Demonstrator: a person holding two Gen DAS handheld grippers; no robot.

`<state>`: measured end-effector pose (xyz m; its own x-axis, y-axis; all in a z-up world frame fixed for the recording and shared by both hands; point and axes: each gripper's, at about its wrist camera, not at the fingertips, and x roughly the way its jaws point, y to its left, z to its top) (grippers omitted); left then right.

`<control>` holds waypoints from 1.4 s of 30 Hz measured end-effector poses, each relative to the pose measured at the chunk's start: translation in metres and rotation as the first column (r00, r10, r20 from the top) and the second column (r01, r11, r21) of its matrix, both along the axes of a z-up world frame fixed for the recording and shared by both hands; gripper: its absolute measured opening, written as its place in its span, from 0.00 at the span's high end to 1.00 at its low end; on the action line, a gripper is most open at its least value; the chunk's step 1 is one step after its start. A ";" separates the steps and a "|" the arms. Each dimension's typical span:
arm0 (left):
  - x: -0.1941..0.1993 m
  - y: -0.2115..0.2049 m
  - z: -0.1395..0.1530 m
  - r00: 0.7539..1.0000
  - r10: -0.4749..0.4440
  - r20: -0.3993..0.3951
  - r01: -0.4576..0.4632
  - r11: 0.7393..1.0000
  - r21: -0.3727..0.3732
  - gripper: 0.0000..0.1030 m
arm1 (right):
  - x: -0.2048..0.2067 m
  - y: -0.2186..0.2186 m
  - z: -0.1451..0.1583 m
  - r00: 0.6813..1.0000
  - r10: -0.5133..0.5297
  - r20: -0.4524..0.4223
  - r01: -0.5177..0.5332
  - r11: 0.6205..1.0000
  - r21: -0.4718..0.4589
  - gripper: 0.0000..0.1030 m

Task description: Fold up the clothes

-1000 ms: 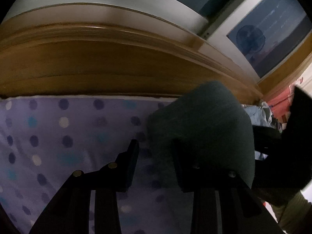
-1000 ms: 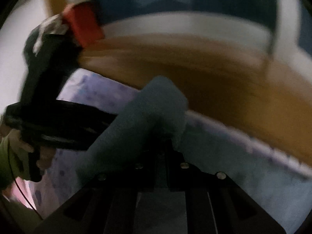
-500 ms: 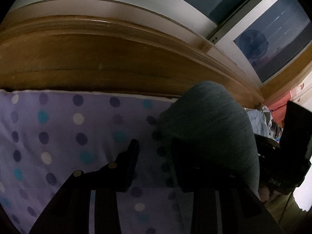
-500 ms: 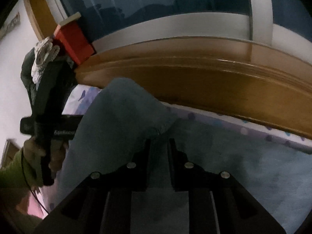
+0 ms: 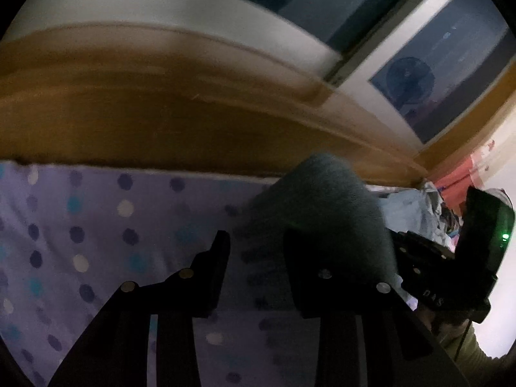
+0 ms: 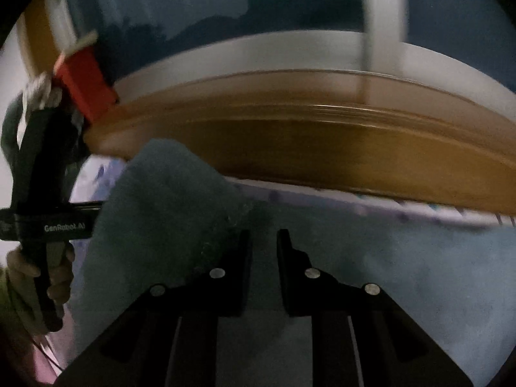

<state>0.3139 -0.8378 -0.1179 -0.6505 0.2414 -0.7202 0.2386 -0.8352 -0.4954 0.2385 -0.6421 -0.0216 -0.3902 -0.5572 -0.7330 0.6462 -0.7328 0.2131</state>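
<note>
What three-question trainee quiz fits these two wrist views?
1. True or false: the left gripper has its jaws shut tight.
2. In the left wrist view, the dark teal fleece cloth drapes over which finger of that gripper? A: the one on the left. B: the one on the right. C: neither.
3. Fill in: the lilac bedsheet is printed with ____.

Key: 1 false, the jaws stand apart; 2 B; 3 dots.

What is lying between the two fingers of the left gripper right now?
Only the dotted bedsheet shows in the gap of the left gripper, in the left wrist view. The teal garment bulges over its right finger, not inside the gap.
</note>
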 end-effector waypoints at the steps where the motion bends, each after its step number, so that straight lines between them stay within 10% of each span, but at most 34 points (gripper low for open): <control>1: -0.001 0.002 0.003 1.000 -0.011 -0.008 0.011 1.000 -0.005 0.68 | 0.001 0.006 0.003 1.000 -0.022 -0.009 0.021 1.000 -0.015 0.86; 4: -0.005 0.008 0.007 0.999 -0.032 -0.011 0.032 0.999 -0.021 0.68 | -0.011 0.015 0.013 0.998 -0.057 -0.016 0.056 0.996 -0.075 0.86; 10: -0.006 0.011 0.004 0.999 -0.036 0.001 0.036 0.999 -0.023 0.68 | -0.043 -0.024 -0.032 0.952 0.142 0.271 -0.080 0.971 -0.227 0.86; 20: -0.001 0.009 0.009 0.996 -0.061 -0.067 0.062 0.998 0.012 0.68 | -0.058 0.002 -0.065 0.840 0.184 0.511 0.123 0.852 -0.509 0.88; 29: 0.003 0.006 0.015 0.992 -0.079 -0.097 0.082 0.997 0.018 0.69 | -0.050 -0.002 -0.055 0.868 0.211 0.450 0.059 0.855 -0.516 0.88; 36: 0.003 0.006 0.004 0.991 -0.093 -0.094 0.098 0.994 0.057 0.69 | -0.040 0.027 -0.047 0.967 -0.068 0.247 0.123 0.969 -0.214 0.88; 42: 0.005 0.004 0.001 0.989 -0.108 -0.106 0.115 0.991 0.066 0.69 | -0.022 -0.024 -0.041 0.979 0.108 0.175 -0.081 0.985 -0.153 0.88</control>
